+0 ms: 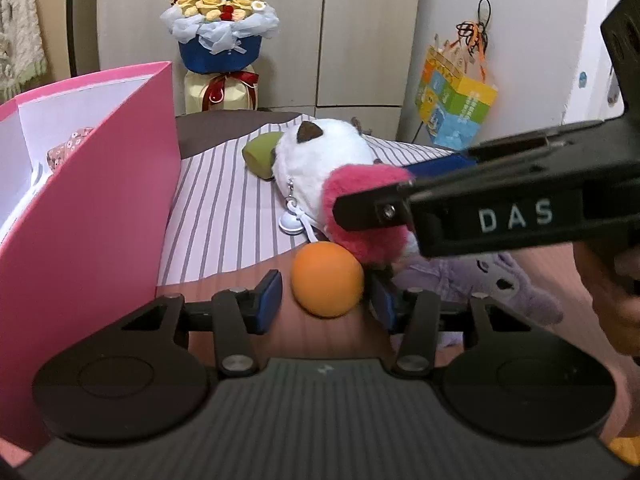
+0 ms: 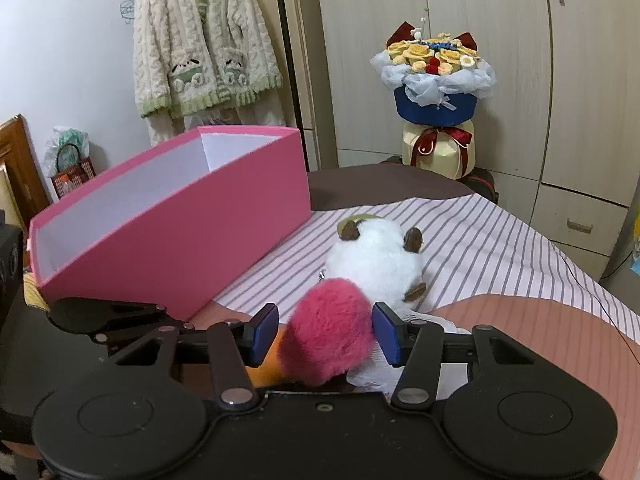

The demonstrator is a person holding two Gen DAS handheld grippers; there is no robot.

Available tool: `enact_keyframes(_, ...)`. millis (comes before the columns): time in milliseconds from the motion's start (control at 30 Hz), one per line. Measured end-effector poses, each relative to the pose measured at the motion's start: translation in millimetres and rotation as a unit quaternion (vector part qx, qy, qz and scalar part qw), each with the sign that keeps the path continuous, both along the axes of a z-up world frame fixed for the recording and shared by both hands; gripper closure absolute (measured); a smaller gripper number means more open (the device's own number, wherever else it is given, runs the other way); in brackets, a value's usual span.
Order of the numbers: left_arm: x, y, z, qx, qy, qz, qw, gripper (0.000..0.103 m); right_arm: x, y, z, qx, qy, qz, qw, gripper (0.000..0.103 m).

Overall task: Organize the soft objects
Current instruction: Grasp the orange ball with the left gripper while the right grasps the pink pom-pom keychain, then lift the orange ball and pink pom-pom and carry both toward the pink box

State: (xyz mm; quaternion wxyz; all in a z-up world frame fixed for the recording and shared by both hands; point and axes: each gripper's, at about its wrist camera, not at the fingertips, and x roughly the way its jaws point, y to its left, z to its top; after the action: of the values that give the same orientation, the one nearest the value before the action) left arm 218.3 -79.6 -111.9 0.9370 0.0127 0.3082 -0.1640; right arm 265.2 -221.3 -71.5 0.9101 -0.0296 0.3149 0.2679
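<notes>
An orange ball (image 1: 327, 279) lies on the bed between the open fingers of my left gripper (image 1: 326, 302). A white plush toy (image 1: 320, 156) with a fluffy pink part (image 1: 362, 216) lies behind it. My right gripper (image 2: 326, 334) is open around that pink part (image 2: 332, 332), its blue pads (image 2: 386, 332) beside it; the white plush (image 2: 374, 260) lies just beyond. The right gripper's body (image 1: 500, 208) crosses the left wrist view from the right. A purple plush (image 1: 492, 280) lies under it. A green soft object (image 1: 260, 156) peeks out behind the white plush.
An open pink box (image 2: 180, 216) stands on the left of the bed; it also shows in the left wrist view (image 1: 80, 200) with a patterned soft item (image 1: 66, 148) inside. A wrapped bouquet (image 2: 436, 92) stands at the back before wardrobe doors. A colourful bag (image 1: 452, 104) hangs on the right.
</notes>
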Motion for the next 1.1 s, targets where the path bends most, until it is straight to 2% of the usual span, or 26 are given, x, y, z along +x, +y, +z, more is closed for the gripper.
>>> enact_keyframes(200, 4.4, 0.2, -5.5, -0.009, 0.004, -0.001, 1.0, 0.064, 2.0, -3.1, -10.3, 0.011, 0.008, 0.0, 1.0, 0.051)
enact_keyframes(400, 0.8, -0.6, -4.2, -0.002, -0.001, 0.0, 1.0, 0.066, -6.5, 3.1, -17.1, -0.015, -0.014, 0.0, 1.0, 0.056)
enact_keyframes(600, -8.2, 4.5, 1.5, -0.004, -0.008, 0.003, 1.0, 0.066, -19.4, 4.1, -10.5, -0.014, -0.038, -0.003, 0.999, 0.058)
enact_keyframes(867, -22.2, 11.6, 9.5, -0.016, -0.01, 0.002, 0.9998, 0.066, -38.1, -3.7, 3.5, 0.019, -0.062, -0.019, 0.998, 0.058)
enact_keyframes(1100, -35.2, 18.0, 15.8, -0.026, -0.009, 0.001, 0.9996, 0.066, -57.1, -4.7, 11.3, 0.029, -0.078, -0.029, 0.996, 0.058)
